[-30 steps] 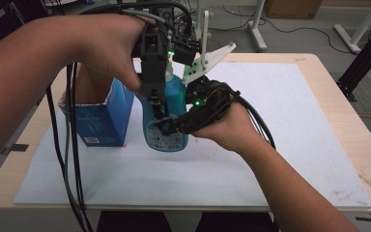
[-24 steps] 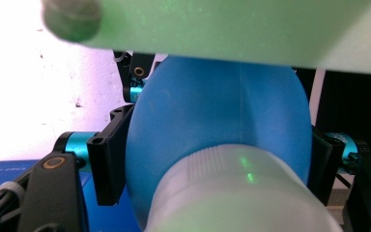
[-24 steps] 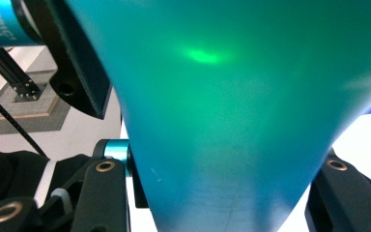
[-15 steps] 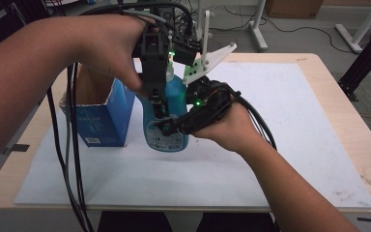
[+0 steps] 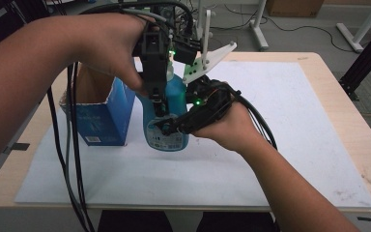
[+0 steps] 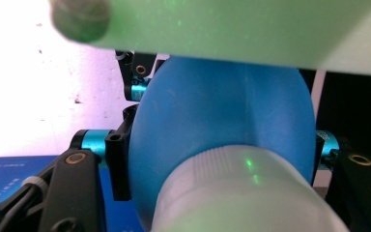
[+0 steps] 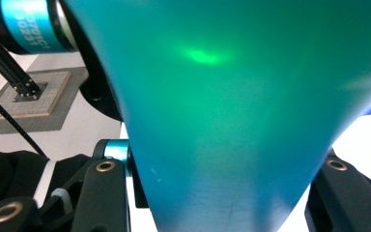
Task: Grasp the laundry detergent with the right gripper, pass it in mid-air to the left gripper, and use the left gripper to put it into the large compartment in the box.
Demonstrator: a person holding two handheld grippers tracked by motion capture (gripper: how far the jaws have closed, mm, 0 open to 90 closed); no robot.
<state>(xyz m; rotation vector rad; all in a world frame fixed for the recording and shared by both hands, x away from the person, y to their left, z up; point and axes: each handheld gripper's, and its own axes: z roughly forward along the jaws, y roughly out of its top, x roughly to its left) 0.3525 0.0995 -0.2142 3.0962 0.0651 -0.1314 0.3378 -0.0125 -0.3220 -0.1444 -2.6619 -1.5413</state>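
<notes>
The left gripper (image 5: pixel 160 104) comes down from above onto the blue bottle (image 5: pixel 166 113) and its jaws have just been closing — in the left gripper view they now sit either side of the bottle's shoulder (image 6: pixel 222 116), just below the white cap (image 6: pixel 244 193), w/ the pads looking pressed to the plastic. The right gripper (image 5: pixel 171 128) comes in from the side and is clamped on the bottle's lower body near the label; in the right gripper view the teal wall (image 7: pixel 222 121) fills the gap between its jaws, so that grip looks firm. Compared w/ the earlier high views, neither hand has shifted and the bottle stands in the same spot — upright on the white sheet (image 5: pixel 270 159), just beside the open blue box (image 5: pixel 104 121) on the table (image 5: pixel 348 121). So the only real change is the top grip tightening. My read: the right side is bracing the bottle while the left gets purchase up near the neck, prob. to work the cap or to lift the bottle toward the box; can't tell which. Risk is the rounded shoulder — jaws could slide up off it if the squeeze isn't square.
</notes>
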